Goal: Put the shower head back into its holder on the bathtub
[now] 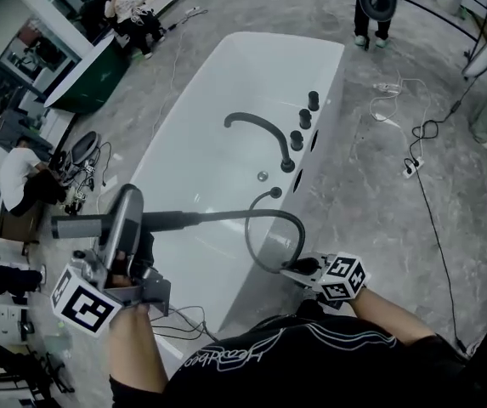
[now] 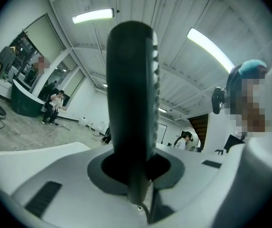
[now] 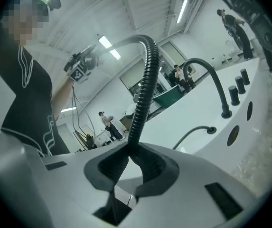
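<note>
The left hand-held gripper [image 2: 136,175] clamps the shower head [image 2: 131,94], lying crosswise above the bathtub's [image 1: 251,45] near end, the right hand-held gripper [image 3: 135,163] pinches its hose [image 3: 143,89], and the holder, probably among the rim fittings [image 1: 305,119], lies ahead and right.

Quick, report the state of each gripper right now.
Left gripper: closed, holding the shower head.
Right gripper: closed, pinching the shower hose.
</note>
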### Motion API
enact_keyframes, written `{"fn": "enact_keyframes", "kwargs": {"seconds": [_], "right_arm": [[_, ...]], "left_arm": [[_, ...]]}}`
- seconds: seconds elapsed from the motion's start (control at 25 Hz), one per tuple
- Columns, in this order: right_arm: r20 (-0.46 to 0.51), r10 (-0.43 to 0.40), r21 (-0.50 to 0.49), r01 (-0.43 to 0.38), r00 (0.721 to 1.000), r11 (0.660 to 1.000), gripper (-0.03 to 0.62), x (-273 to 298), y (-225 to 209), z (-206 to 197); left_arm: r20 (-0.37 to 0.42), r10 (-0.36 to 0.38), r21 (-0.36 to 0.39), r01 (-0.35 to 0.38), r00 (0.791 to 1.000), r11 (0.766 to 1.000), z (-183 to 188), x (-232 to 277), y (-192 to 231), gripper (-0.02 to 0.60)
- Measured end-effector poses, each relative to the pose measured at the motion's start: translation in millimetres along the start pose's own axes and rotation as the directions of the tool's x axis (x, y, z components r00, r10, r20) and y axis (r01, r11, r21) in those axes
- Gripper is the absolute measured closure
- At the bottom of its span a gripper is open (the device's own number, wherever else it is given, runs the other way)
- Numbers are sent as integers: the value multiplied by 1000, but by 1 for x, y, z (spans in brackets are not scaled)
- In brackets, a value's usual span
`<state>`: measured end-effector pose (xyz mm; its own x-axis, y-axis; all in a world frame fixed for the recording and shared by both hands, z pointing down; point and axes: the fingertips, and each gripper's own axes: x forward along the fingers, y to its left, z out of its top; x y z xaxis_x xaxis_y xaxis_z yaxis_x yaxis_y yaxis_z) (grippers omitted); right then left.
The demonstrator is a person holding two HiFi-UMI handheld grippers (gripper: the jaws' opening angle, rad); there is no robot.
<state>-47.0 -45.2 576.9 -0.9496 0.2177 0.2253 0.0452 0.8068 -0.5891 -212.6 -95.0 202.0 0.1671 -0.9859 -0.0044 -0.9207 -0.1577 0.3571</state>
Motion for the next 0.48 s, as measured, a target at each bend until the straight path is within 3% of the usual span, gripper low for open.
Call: {"fn": "enact_keyframes", "kwargs": {"seconds": [0.32,0.48], "right_arm": [[157,66,-87,-52,985,995,530,-49,16,100],[253,99,-167,-57,962,984,531,-65,38,147]], "left_arm": [[35,50,-39,-48,998,998,-3,22,26,505],[40,22,-48,-20,999,999,-4,27,23,505]]}}
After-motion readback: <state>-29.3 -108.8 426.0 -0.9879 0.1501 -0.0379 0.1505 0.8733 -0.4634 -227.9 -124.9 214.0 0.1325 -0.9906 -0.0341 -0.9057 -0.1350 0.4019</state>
